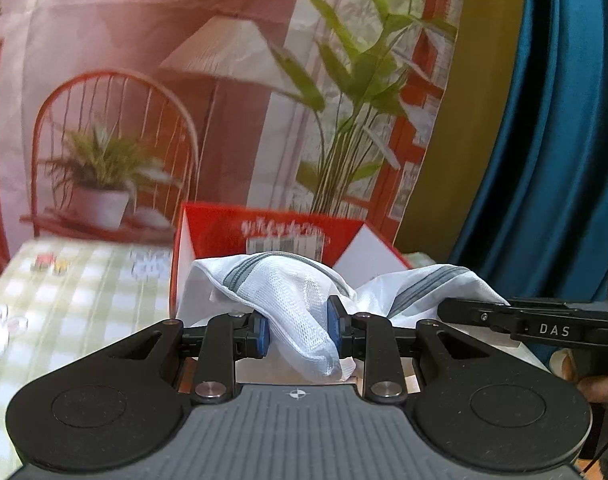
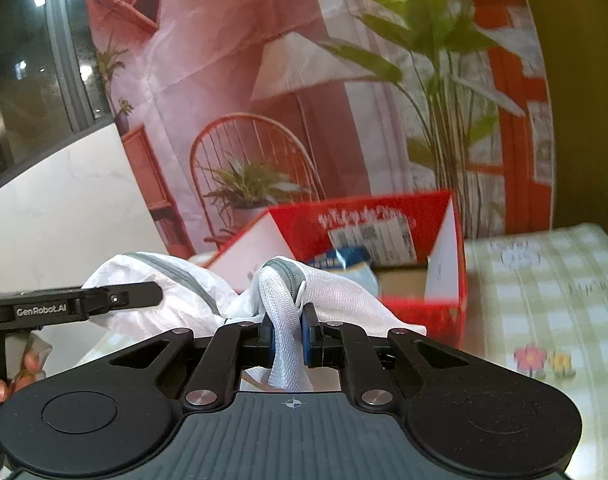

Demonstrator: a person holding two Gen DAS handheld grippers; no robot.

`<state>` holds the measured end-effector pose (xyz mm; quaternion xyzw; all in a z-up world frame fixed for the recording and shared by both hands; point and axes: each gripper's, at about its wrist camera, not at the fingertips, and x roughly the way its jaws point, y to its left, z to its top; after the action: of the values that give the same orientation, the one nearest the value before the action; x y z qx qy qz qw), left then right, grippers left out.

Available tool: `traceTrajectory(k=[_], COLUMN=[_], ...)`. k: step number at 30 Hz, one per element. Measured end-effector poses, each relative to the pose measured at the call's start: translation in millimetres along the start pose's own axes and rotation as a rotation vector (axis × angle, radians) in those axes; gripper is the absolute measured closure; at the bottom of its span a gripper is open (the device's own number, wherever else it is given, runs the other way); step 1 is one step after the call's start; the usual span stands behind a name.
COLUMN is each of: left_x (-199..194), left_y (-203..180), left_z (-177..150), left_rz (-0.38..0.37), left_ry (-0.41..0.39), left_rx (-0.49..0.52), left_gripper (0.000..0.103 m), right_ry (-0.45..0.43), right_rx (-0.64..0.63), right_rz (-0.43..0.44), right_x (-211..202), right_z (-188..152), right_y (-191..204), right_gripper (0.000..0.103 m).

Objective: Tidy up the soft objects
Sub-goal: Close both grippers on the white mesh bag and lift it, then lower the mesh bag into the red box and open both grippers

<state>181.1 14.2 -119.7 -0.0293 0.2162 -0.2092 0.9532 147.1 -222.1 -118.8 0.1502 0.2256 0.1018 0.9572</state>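
Note:
A white mesh bag (image 1: 292, 292) with a grey zipper hangs lifted between both grippers, above the table. My left gripper (image 1: 298, 330) is shut on a bunched fold of it, blue pads pressing the mesh. My right gripper (image 2: 289, 334) is shut tight on another gathered strip of the mesh bag (image 2: 284, 304). Each gripper shows in the other's view: the right gripper (image 1: 524, 318) at the right edge, the left gripper (image 2: 84, 300) at the left edge. Behind the bag stands an open red cardboard box (image 2: 384, 240), with blue and white packets (image 2: 344, 260) inside.
The table wears a green and white checked cloth (image 2: 544, 300) with flower prints. A printed backdrop (image 1: 184, 80) of a chair, lamp and plants hangs behind. A blue curtain (image 1: 544, 120) hangs at the right, a dark window (image 2: 24, 80) at the left.

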Motion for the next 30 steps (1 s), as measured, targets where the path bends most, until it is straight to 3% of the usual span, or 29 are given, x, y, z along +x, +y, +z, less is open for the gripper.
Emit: traceTrajectory(k=[7,12,18,25,27,29,30], left_x=[37,62,97,127,127,121,118], left_y=[4,6,17,28,27,25,26], left_z=[45,58,52,30,29,30,32], left_rz=[0.003,0.016,0.007,-0.008,-0.017,-0.018,-0.012], left_ry=[-0.013,0.006,0.116,0.248,0.251,0.238,0.224], left_rx=[0.027,0.026,-0.003,-0.022,0.0,0.024,0.032], left_gripper=[0.074,0.074,0.074,0.074,0.068,0.046,0.043], right_ry=[-0.018,-0.012,0.061,0.209,0.227,0.232,0.234], right_rx=[-0.073,-0.098,-0.107,-0.08,-0.049,-0.04,-0.041], right_rz=[-0.007,-0.032,-0.039,-0.055,-0.061,-0.063,-0.063], right_x=[25,52,86,116,120,120,120], right_z=[57,83,87,60,55,54,54], right_y=[-12,-22,-28,-41,-47,-50,-50], right_gripper=[0.093,0.093,0.093,0.093,0.093,0.093,0.093])
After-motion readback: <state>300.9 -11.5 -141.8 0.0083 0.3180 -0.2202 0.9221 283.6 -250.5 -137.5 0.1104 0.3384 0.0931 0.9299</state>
